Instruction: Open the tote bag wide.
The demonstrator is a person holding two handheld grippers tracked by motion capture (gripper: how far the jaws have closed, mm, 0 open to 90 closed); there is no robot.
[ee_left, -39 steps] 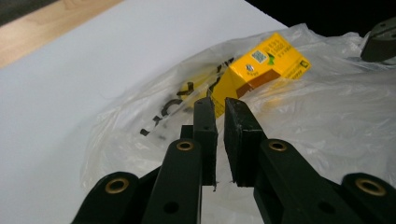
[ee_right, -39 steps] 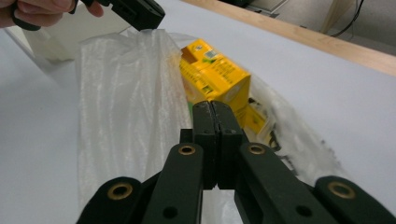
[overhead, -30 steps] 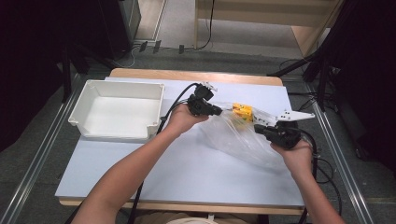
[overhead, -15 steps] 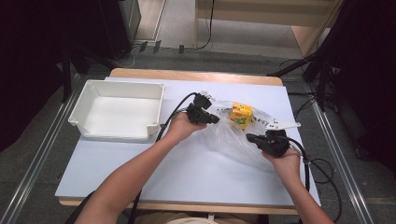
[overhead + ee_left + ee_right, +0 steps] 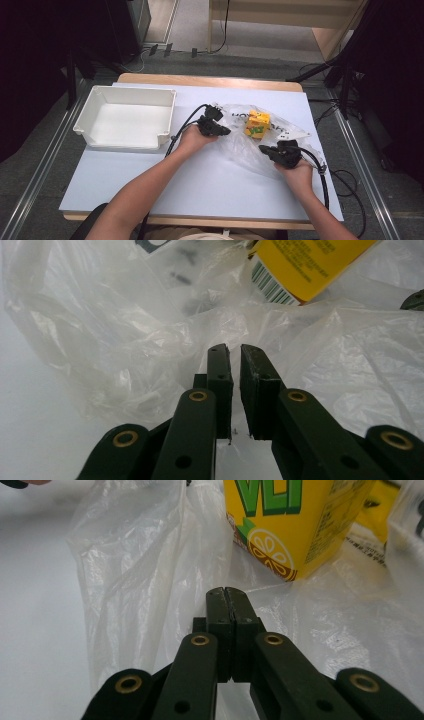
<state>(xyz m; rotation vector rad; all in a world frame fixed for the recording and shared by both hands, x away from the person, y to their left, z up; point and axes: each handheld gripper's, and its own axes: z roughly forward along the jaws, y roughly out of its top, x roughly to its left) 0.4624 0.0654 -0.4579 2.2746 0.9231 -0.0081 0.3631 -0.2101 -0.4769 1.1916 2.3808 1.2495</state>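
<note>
From above, we see the carton (image 5: 257,123) on the bag (image 5: 250,145), between both hand-held grippers, left (image 5: 223,131) nearer. Left view: jaws nearly closed, a slit apart, gripping nothing we can confirm. Right view: jaws (image 5: 230,611) pressed together, carton just beyond.

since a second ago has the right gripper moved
Yes. In the high view the right gripper has come back from the table's far right side toward the person and a little leftward, ending nearer the front edge, below the yellow carton.
</note>
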